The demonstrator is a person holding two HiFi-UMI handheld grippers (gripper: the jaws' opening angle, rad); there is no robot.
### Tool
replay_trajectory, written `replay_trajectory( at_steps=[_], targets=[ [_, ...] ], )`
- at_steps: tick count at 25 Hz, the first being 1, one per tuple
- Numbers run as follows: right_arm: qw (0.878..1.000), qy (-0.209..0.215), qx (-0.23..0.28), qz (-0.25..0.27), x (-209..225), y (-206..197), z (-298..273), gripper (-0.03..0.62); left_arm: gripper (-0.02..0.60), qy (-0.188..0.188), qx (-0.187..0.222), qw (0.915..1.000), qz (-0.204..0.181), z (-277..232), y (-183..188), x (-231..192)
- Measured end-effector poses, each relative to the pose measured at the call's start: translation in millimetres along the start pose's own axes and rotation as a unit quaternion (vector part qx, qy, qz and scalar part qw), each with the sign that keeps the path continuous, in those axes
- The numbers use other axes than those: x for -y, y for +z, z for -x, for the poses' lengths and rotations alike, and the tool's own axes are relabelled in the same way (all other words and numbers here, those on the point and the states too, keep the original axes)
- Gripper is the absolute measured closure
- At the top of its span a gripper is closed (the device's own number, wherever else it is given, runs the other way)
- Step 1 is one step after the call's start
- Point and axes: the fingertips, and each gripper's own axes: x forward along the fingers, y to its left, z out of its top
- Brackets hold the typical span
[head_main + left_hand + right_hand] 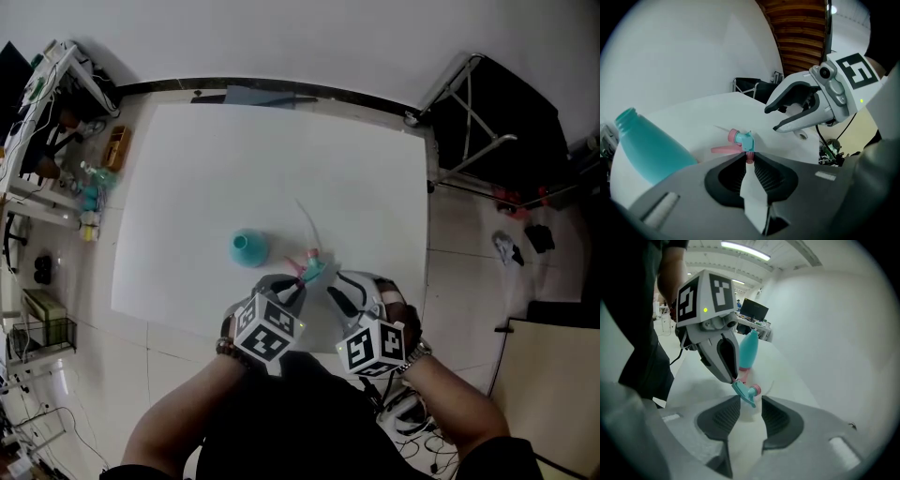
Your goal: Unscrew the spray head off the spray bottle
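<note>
Wide white bench [187, 169], and the teal bottle [248, 247] stands upright off to the left of the left claw [298, 279], neck open, nothing on it. So the head looks to be off already! The left claw is pinched narrow on the pink base of the spray head [311, 267], which juts past its tips. The right claw [336, 287] sits half open and grips nothing, with the head just ahead of its gap. The thin tube [307, 223] trails beyond both claws, clear of the bottle. Best play, I'd say: keep that pinch firm, lower until the tube rests flat, then release away from the bottle.
</note>
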Motion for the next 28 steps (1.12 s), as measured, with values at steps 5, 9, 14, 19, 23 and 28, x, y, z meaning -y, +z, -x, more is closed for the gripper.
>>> replay_trajectory(
  at_steps=[5, 9, 14, 19, 23, 28],
  targets=[
    [0.998, -0.013, -0.008, 0.062, -6, 1, -2, 0.454, 0.509, -0.021, 0.015, 0.9994, 0.022, 8, 11, 4],
    [0.995, -0.028, -0.011, 0.1, -6, 4, -1, 0.437, 0.509, -0.041, 0.026, 0.9978, 0.047, 17, 21, 7],
    [0.989, -0.048, -0.01, 0.14, -1, 17, 4, 0.418, 0.509, -0.064, 0.036, 0.9944, 0.076, 31, 34, 7],
    [0.983, -0.056, -0.012, 0.176, 1, 19, 5, 0.402, 0.509, -0.086, 0.045, 0.9894, 0.108, 41, 42, 9],
    [0.977, -0.063, -0.012, 0.202, 3, 22, 6, 0.398, 0.509, -0.114, 0.052, 0.9822, 0.141, 51, 49, 12],
    [0.969, -0.07, -0.013, 0.237, 2, 26, 6, 0.398, 0.509, -0.137, 0.062, 0.973, 0.175, 60, 56, 12]
  ],
)
